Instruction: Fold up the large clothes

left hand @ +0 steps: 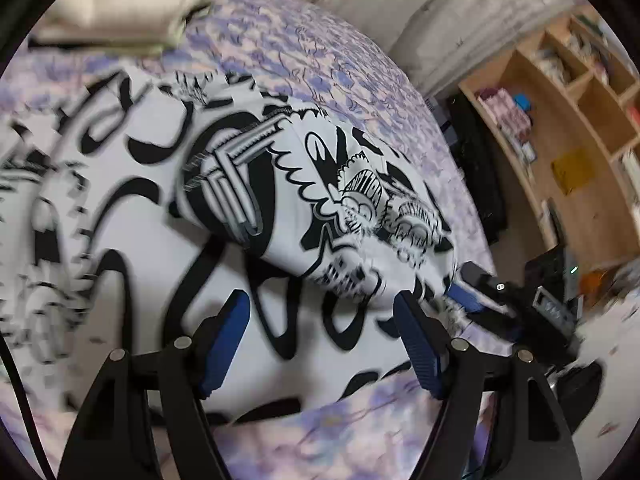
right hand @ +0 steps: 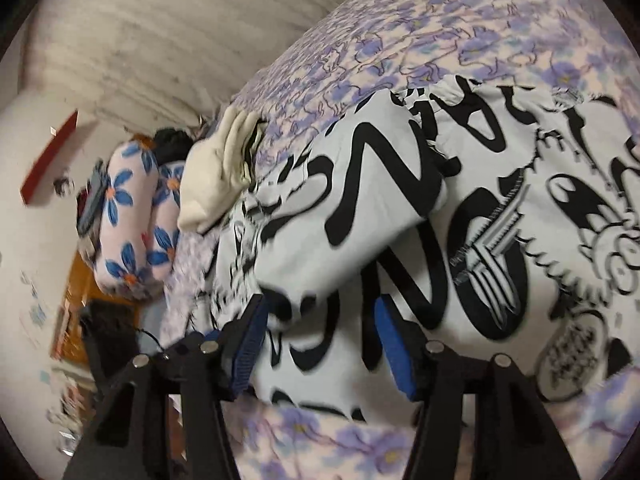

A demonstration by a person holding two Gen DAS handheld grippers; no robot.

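A large white garment [left hand: 248,184] with bold black graffiti print lies spread on a bed with a purple flowered sheet [left hand: 320,48]. One part of it is folded over the rest, a rounded flap [right hand: 360,208]. My left gripper [left hand: 322,344] hovers over the garment's near edge, open, its blue pads wide apart and touching no cloth. My right gripper [right hand: 322,344] is also open. The folded flap's lower edge lies between its pads without being pinched. In the left wrist view the right gripper [left hand: 470,288] shows at the garment's right corner.
A folded cream cloth [right hand: 216,168] rests on the bed beyond the garment. Pillows with blue flowers [right hand: 132,220] sit at the bed's end. A wooden shelf unit [left hand: 560,140] stands past the bed's side, against a grey wall [right hand: 160,32].
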